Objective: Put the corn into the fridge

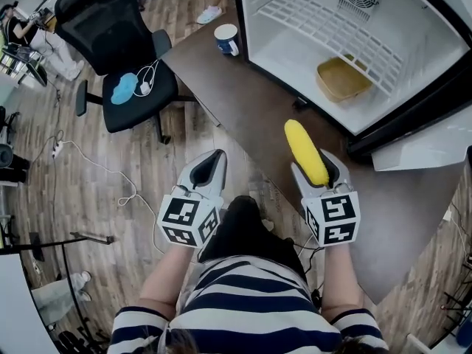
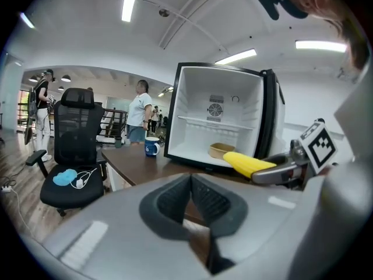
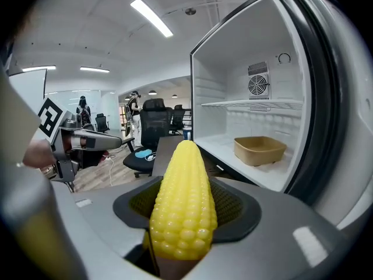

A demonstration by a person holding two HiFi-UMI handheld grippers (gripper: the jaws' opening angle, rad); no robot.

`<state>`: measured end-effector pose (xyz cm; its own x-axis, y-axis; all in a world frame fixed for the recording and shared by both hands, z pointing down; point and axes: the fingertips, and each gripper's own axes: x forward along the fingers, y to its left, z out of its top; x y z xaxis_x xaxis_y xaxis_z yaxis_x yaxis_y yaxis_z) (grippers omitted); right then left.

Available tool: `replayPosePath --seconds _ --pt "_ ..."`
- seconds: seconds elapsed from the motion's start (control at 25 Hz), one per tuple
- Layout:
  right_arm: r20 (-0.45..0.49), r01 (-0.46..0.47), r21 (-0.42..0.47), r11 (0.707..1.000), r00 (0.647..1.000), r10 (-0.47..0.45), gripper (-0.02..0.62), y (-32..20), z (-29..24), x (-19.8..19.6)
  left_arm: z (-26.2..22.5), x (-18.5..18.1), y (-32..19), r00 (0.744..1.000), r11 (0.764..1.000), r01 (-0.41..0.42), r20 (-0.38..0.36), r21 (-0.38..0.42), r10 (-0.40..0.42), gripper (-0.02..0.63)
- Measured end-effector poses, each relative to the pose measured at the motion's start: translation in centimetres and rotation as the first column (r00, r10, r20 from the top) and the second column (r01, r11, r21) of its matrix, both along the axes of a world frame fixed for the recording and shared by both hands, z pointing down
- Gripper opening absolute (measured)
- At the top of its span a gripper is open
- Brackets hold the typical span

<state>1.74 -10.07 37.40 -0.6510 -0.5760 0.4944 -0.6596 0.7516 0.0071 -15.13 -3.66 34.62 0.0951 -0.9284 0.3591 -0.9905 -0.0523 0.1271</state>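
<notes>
Corn (image 1: 306, 152) covers your right gripper's (image 1: 318, 171) pads, clamped lengthwise, its tip poking beyond them. Your left gripper (image 1: 210, 167) is closed, empty.

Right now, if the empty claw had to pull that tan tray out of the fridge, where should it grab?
Probably the near rim of the tan tray, one jaw inside, one outside, coming in through the open fridge front: it is open-topped and thin-walled, with a shelf overhead.

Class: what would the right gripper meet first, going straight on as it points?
Probably the fridge's left front edge, with the held corn touching first. Nothing shows in between, though depth is unclear.
</notes>
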Motion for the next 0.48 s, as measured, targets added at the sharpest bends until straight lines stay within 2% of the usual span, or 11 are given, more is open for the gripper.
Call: replayPosePath --seconds 0.2,0.48 --pt "0.026 -0.043 0.002 0.999 0.999 0.043 0.252 -2.9 -0.7 -2.0 -0.2 -1.3 -3.9 0.999 0.999 -0.038 -0.012 0.032 0.039 0.000" --pt "0.047 -0.135 0.010 0.991 0.990 0.135 0.252 -8.4 -1.9 -6.2 -0.7 -3.7 -10.1 0.989 0.989 -0.146 -0.014 0.040 0.147 0.000"
